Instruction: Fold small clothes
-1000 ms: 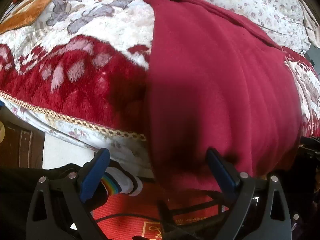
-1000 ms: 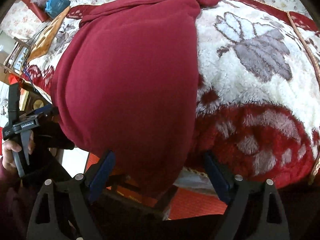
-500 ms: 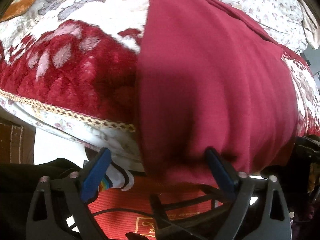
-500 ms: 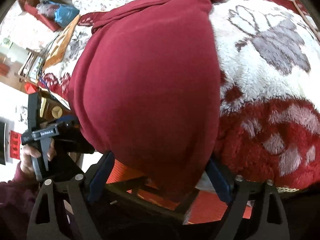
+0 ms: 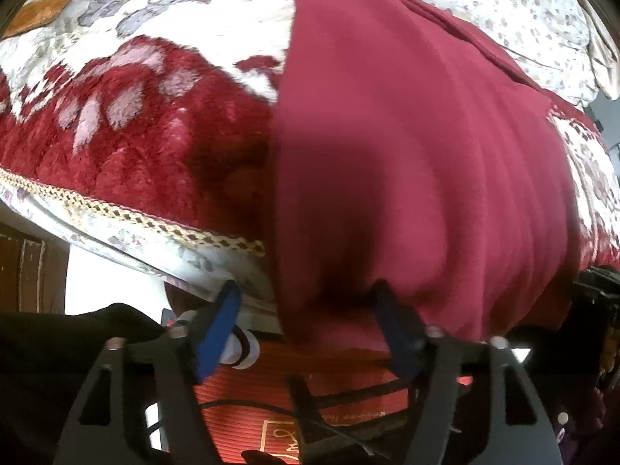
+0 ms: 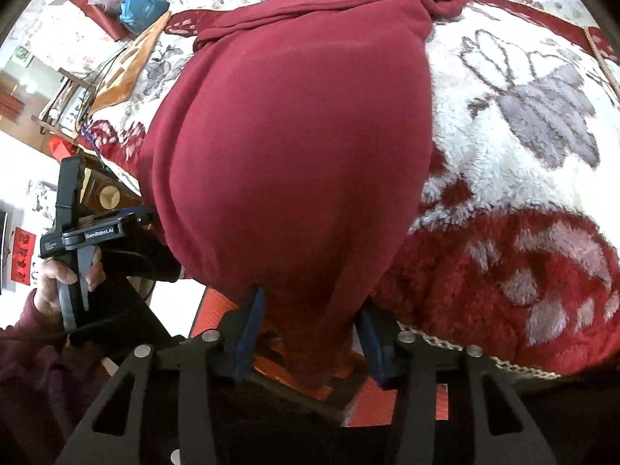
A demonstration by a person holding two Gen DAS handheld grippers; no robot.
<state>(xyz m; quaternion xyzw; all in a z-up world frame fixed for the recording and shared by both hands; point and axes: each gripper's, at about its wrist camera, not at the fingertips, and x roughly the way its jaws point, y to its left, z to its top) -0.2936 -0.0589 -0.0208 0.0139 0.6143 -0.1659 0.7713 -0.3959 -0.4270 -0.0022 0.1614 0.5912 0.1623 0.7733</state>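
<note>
The red garment (image 5: 418,162) hangs over the bed's near edge, its hem dropping behind the left gripper (image 5: 310,329) and the right gripper (image 6: 310,333) — whether either pinches cloth cannot be told. The blanket (image 6: 523,162) runs off-frame.

Left tool (image 5: 310,329) jaws parted; right tool (image 6: 310,329) jaws narrower, parted.

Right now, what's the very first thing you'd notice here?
The big dark red garment, spread over the bed and hanging off its near edge. Next, the fluffy red and white flowered blanket under it. The right gripper has the garment's hem bunched between its blue fingers.
</note>
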